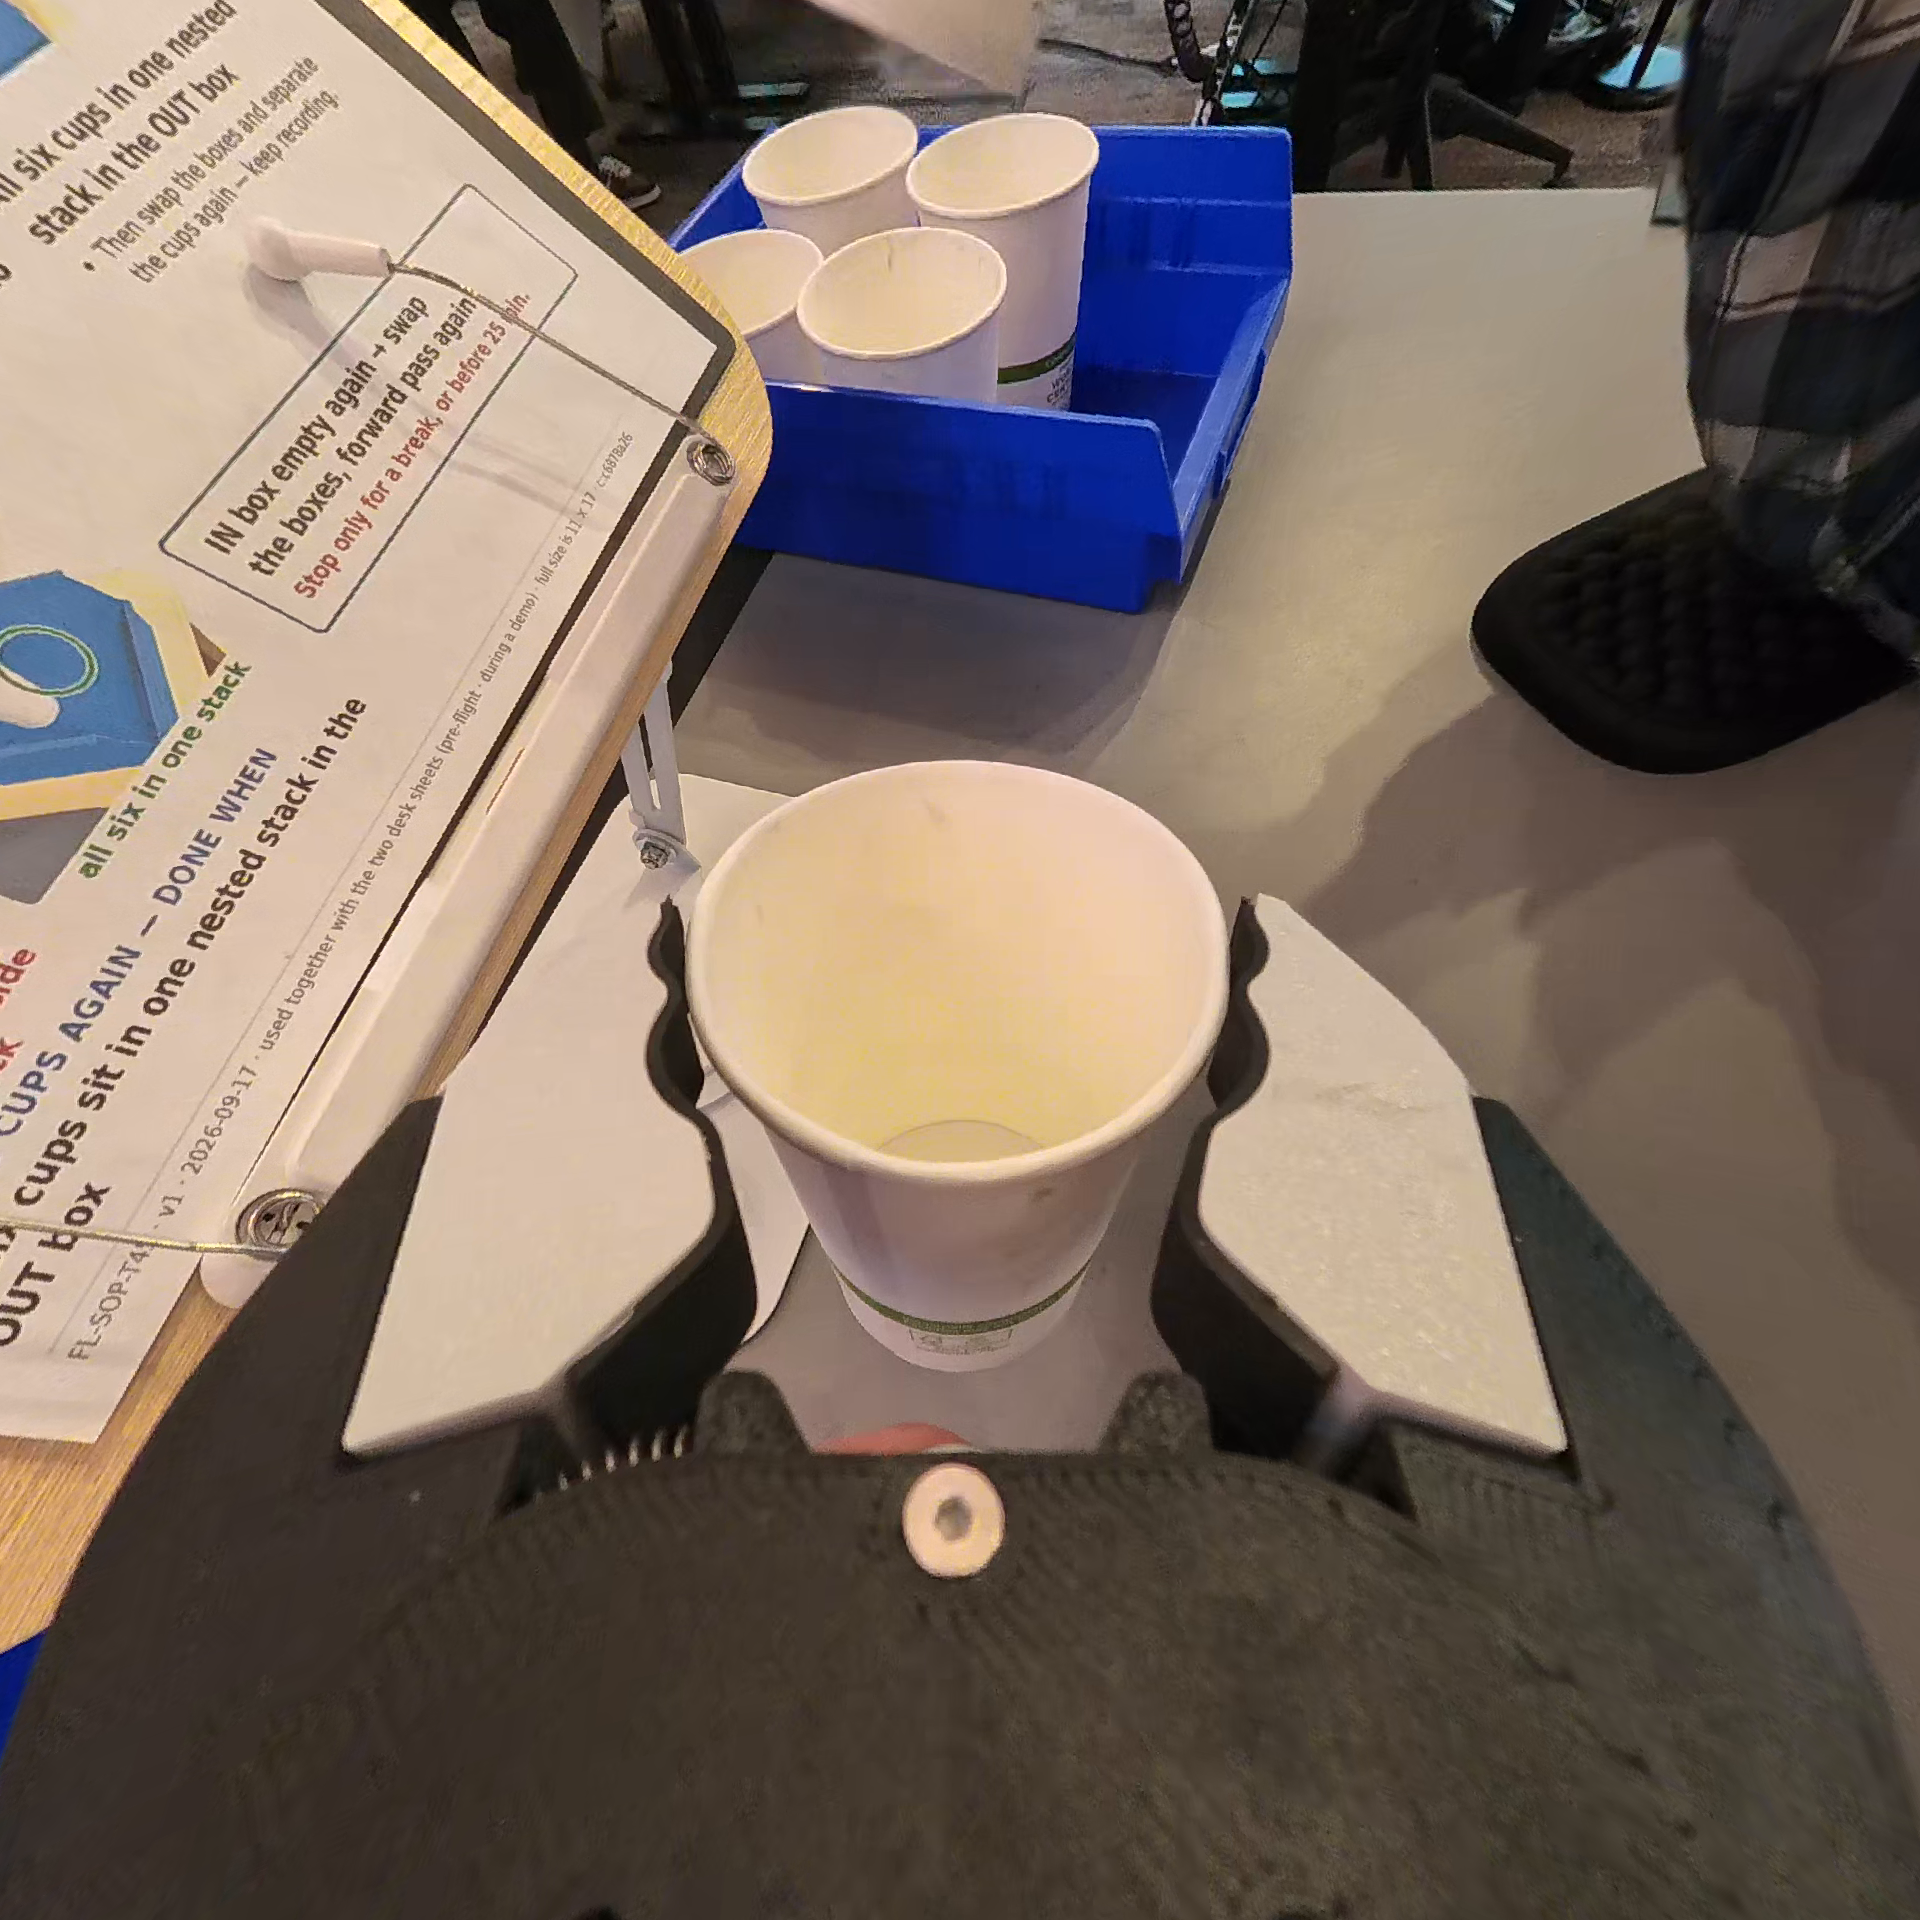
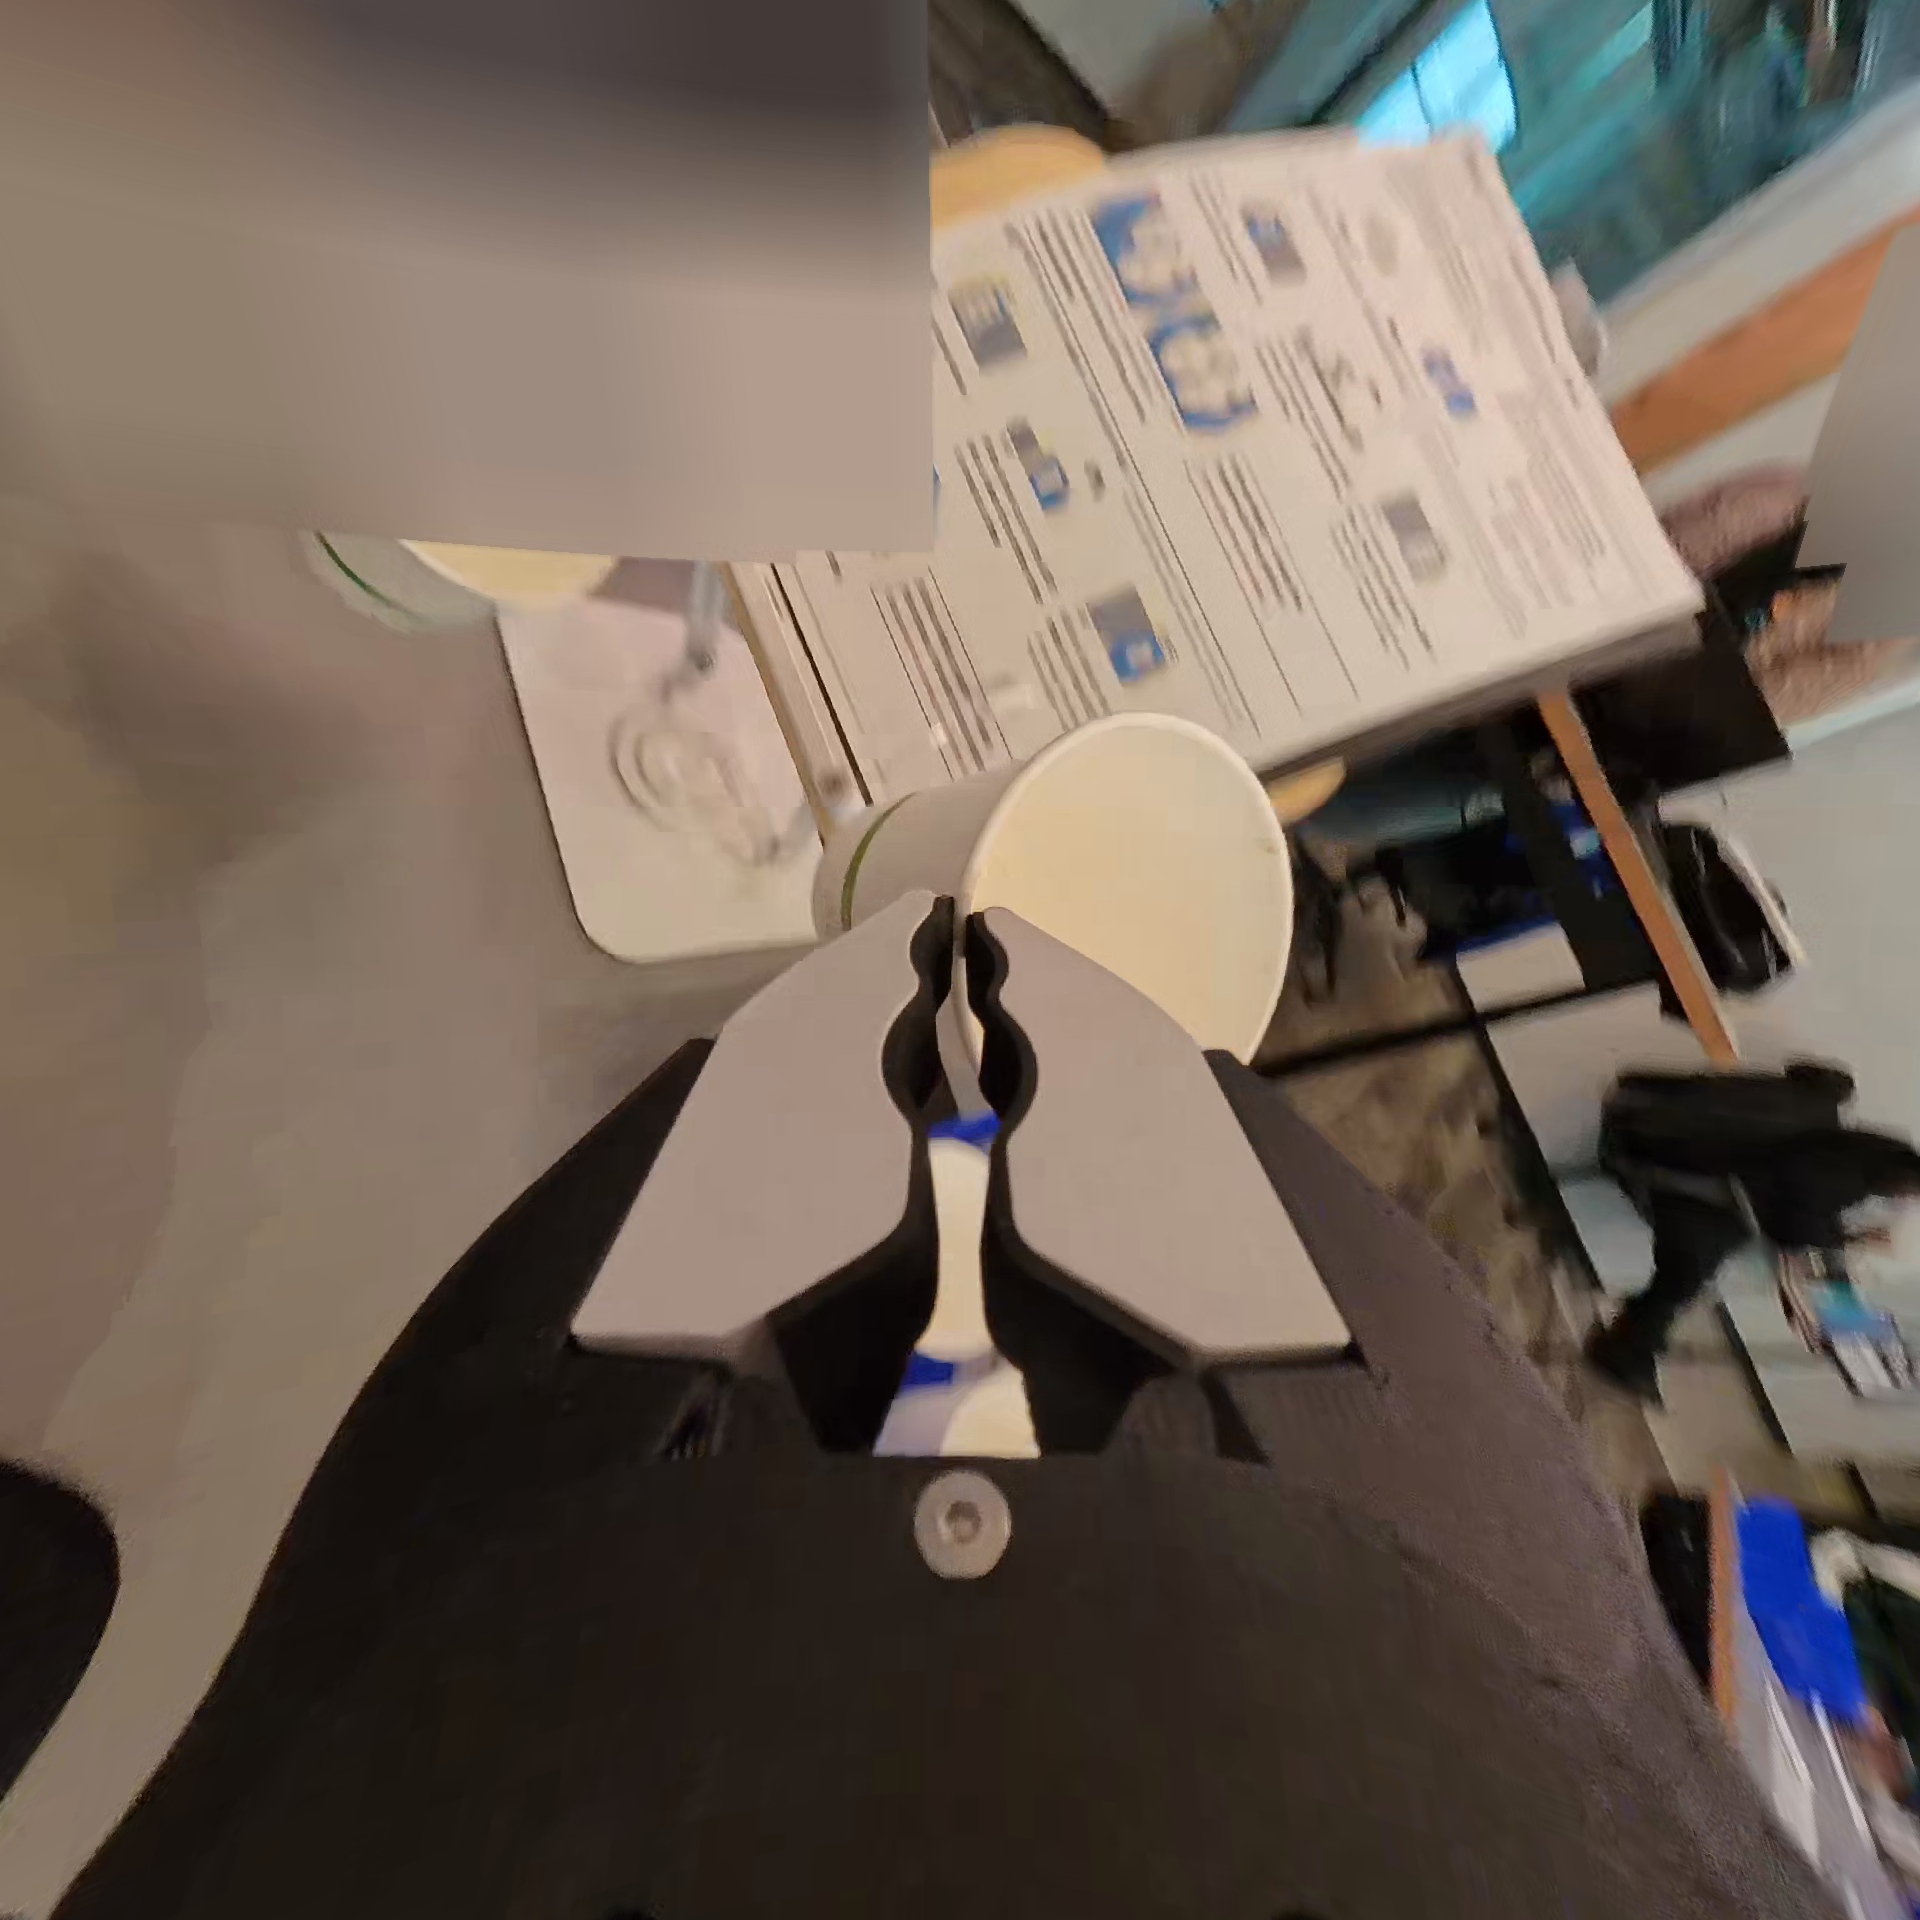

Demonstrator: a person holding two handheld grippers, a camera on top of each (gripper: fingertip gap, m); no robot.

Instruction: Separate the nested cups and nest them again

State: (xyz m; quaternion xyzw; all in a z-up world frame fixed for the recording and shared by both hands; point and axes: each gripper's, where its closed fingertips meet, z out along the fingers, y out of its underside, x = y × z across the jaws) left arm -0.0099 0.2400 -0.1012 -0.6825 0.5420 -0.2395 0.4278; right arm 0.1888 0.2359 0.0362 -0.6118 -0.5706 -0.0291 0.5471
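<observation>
Looks like mid-separation: left gripper [image 1: 954,1023] hugs one white cup [image 1: 951,1039], right gripper [image 2: 958,935] pinches another cup's [image 2: 1127,883] rim, probably headed for the blue bin [image 1: 997,468] next.

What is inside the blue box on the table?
Four white paper cups stand open side up inside the blue box, crowded at its far left end. The rest looks bare; the front wall hides the cups' bottoms.

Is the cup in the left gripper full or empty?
Empty. The left wrist view looks straight into the cup: a bare cream inside down to its round bottom, with no liquid and no other cup nested in it.
</observation>
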